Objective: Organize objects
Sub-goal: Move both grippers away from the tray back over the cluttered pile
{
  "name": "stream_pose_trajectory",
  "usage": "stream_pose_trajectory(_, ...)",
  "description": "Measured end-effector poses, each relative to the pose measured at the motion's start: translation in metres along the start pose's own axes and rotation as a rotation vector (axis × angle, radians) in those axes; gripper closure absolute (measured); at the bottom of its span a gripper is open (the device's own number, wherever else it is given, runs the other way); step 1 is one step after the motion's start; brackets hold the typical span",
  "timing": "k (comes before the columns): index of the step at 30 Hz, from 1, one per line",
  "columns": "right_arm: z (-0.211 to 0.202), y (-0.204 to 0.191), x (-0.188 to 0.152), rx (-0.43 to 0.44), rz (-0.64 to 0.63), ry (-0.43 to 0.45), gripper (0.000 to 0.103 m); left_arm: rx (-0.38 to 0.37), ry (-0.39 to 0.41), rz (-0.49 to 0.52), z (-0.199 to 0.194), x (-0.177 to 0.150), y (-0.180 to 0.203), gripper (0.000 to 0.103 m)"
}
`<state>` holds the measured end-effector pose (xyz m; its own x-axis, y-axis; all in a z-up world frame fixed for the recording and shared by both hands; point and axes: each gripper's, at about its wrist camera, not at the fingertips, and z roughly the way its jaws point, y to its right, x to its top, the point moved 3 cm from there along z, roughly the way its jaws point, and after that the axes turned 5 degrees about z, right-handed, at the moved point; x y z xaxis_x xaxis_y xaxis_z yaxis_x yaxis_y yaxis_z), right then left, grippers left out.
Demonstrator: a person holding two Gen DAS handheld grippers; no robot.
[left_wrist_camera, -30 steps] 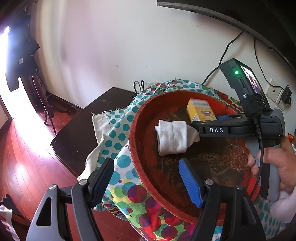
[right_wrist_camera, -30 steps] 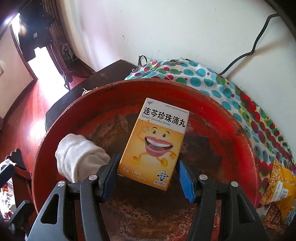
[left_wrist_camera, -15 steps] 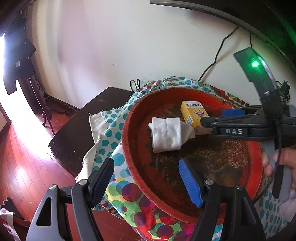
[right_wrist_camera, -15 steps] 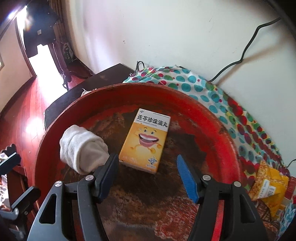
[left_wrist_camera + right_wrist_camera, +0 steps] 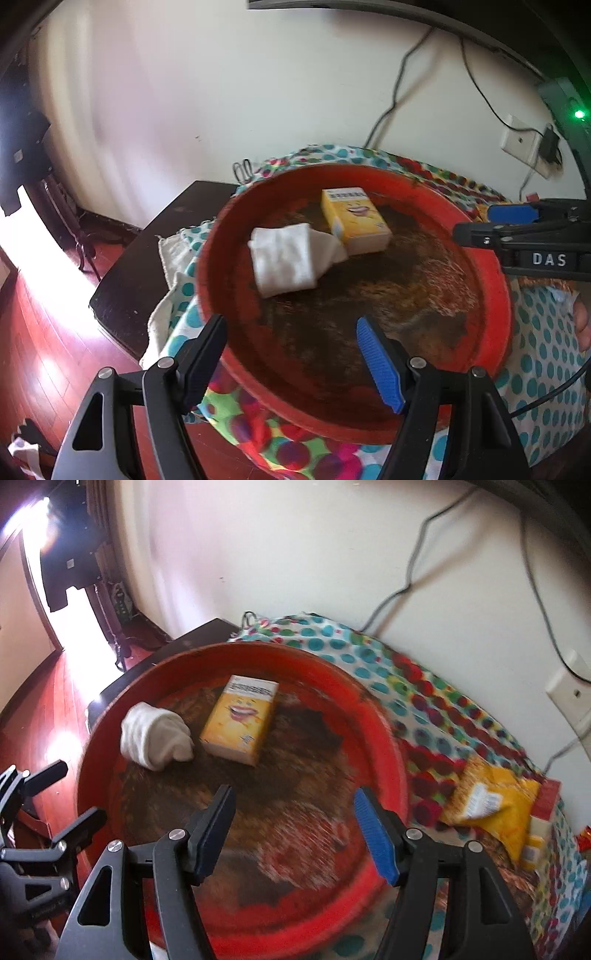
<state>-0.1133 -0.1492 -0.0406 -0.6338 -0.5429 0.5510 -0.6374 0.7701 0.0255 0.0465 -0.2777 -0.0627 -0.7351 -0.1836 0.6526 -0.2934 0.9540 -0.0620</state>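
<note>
A round red tray with a worn brown middle rests on a polka-dot cloth. In it lie a yellow box with a smiling cartoon face and, touching its left side, a white folded cloth. My left gripper stands open over the tray's near rim, empty. In the right wrist view the box and white cloth lie at the tray's far left. My right gripper hangs open above the tray's middle, nothing between its fingers.
A yellow snack bag lies on the dotted cloth right of the tray. A dark table shows at left, with scissors by the wall. Cables and a wall socket sit behind. A red wooden floor lies below.
My right gripper has let go of the yellow box, which now lies flat in the tray, and has drawn back and up to the right. The left gripper shifted slightly.
</note>
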Motion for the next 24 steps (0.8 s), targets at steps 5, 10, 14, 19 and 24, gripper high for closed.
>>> stream_pose_trajectory(5,-0.019,0.04,-0.018,-0.035,0.064,0.01,0.038,-0.016,0.004,0.075,-0.007,0.001,0.031,0.028)
stream_pose_trajectory(10,-0.038,0.089,-0.044,-0.072,0.158,0.02,0.036,-0.097,-0.004,0.087,-0.013,0.005,0.064,0.028)
stream_pose_trajectory(14,-0.051,0.127,-0.071,-0.098,0.23,0.021,0.036,-0.143,-0.01,0.136,-0.017,0.008,0.1,0.028)
stream_pose_trajectory(19,-0.07,0.181,-0.112,-0.138,0.323,0.014,0.035,-0.181,-0.019,0.217,-0.02,0.008,0.149,0.028)
stream_pose_trajectory(24,-0.089,0.234,-0.156,-0.162,0.419,0.014,0.035,-0.213,-0.031,0.292,-0.023,0.005,0.192,0.028)
